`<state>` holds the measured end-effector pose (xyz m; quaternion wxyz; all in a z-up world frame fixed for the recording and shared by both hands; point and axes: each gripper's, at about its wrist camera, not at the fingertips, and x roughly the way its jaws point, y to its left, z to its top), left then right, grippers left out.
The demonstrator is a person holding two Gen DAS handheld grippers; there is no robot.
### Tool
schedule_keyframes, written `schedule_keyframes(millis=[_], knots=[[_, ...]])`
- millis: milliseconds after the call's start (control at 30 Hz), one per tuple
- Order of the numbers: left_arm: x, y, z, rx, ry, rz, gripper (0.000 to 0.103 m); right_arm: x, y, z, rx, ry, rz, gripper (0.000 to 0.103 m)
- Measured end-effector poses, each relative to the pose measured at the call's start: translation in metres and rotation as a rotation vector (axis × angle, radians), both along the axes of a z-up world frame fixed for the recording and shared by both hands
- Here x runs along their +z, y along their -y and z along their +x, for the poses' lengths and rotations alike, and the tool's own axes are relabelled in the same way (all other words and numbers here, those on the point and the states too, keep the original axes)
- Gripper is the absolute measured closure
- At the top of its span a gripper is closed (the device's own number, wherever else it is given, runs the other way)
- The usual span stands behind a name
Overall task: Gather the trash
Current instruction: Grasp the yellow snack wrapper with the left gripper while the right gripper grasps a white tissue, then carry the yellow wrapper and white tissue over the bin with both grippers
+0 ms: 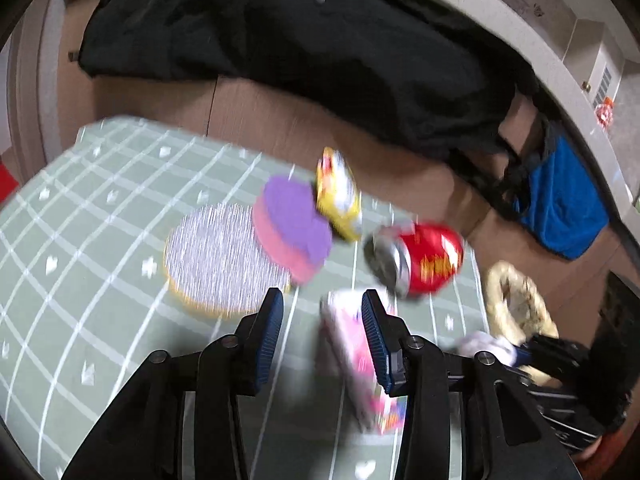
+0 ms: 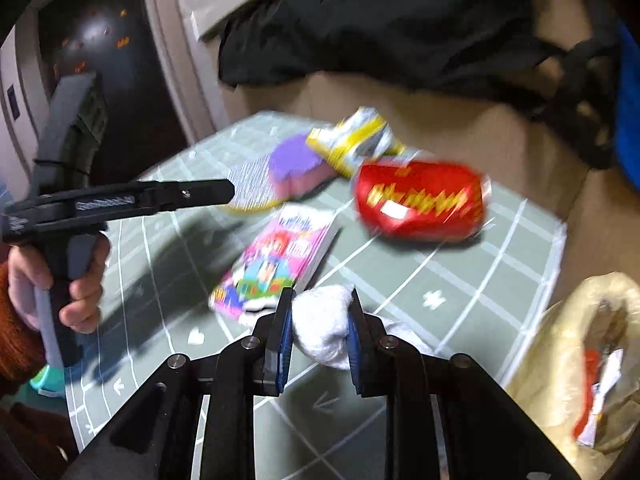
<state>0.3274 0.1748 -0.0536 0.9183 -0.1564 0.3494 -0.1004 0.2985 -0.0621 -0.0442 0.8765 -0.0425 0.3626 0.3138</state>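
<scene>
Right gripper (image 2: 320,330) clamped on crumpled white tissue wad (image 2: 322,328), soft, may slip before tan plastic bag (image 2: 560,344) off mat's right edge. Left gripper (image 1: 323,340) open beside pink carton (image 1: 356,364); could knock it.

A brown wood-look floor (image 1: 280,108) is seen, partly covered by a grey-green mat (image 1: 100,240) with a white grid. A black garment (image 1: 280,40) is heaped behind it. Pale wall trim (image 1: 560,52) is noted beyond.

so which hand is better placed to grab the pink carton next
Left. The left gripper is empty, jaws open right over the pink carton. The right gripper already holds a white tissue wad.
</scene>
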Motion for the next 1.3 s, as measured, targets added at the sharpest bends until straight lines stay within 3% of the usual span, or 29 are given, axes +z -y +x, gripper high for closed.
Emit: schedule_keyframes(millis=[200, 467, 533, 567, 633, 733, 800, 1000, 1300], knots=[[0.024, 0.006, 0.054, -0.019, 0.074, -0.033, 0.054, 0.023, 0.026, 0.008, -0.098, 0.070, 0.092, 0.081], [-0.003, 0.042, 0.139, 0.068, -0.055, 0.157, 0.054, 0.035, 0.051, 0.028, -0.184, 0.096, 0.179, 0.081], [-0.011, 0.046, 0.152, 0.084, -0.088, 0.174, 0.055, 0.036, 0.056, 0.031, -0.198, 0.102, 0.178, 0.081], [-0.012, 0.047, 0.155, 0.092, -0.091, 0.176, 0.056, 0.036, 0.058, 0.032, -0.201, 0.103, 0.174, 0.081], [-0.013, 0.052, 0.156, 0.093, -0.086, 0.189, 0.073, 0.035, 0.060, 0.034, -0.203, 0.105, 0.163, 0.081], [-0.010, 0.064, 0.148, 0.054, -0.057, 0.249, 0.086, 0.034, 0.062, 0.031, -0.204, 0.105, 0.153, 0.081], [-0.007, 0.067, 0.139, 0.042, -0.039, 0.263, 0.089, 0.034, 0.062, 0.031, -0.209, 0.099, 0.155, 0.081], [0.020, 0.050, 0.086, 0.090, 0.025, 0.213, 0.090, 0.043, 0.059, 0.027, -0.200, 0.098, 0.178, 0.081], [0.080, 0.053, -0.015, 0.129, 0.206, 0.205, 0.090, 0.080, 0.043, 0.005, -0.151, 0.198, 0.138, 0.081]])
